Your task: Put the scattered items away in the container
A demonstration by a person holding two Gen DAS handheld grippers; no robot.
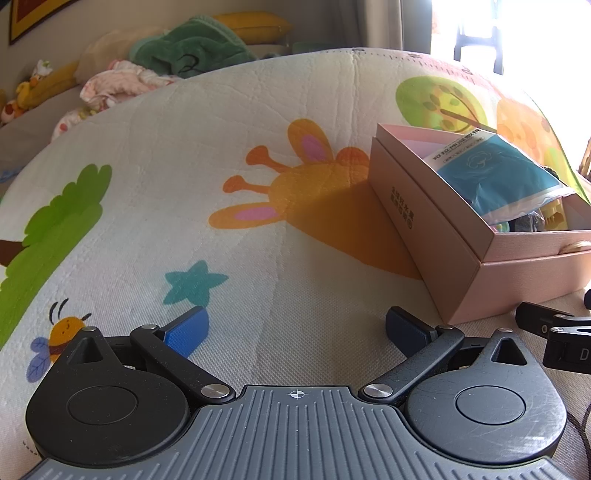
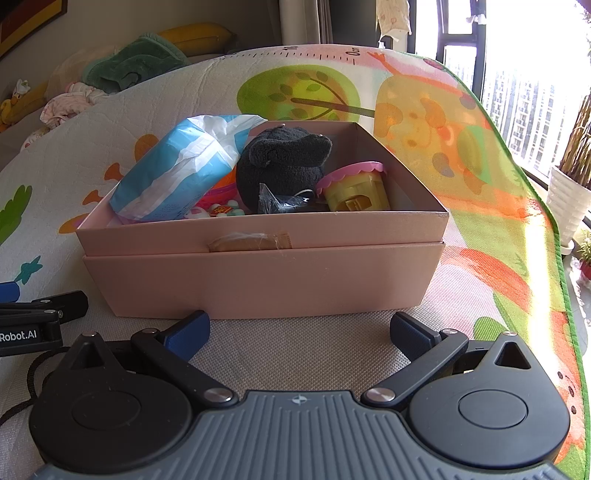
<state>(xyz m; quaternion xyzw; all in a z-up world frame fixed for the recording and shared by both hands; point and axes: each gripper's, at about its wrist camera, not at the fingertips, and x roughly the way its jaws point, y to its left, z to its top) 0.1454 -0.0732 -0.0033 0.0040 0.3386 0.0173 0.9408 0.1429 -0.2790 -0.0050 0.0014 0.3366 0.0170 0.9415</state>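
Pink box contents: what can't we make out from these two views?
- Box floor, right wrist view: hidden under the blue-white pack, black plush and yellow tub.
- Small bits by the near wall: too small to identify.
- Pink box, left wrist view: right side cut off by the frame edge; the pack covers most contents.
- Mat behind the box: blocked in the right wrist view.

I see a cartoon play mat point(image 2: 424, 122) filling the middle of the frame. At upper right a bright window point(image 2: 517, 74) gives strong sunlight beside a white planter point(image 2: 569, 206). At upper left lie a green towel point(image 1: 192, 44) and a yellow pillow point(image 1: 251, 24).
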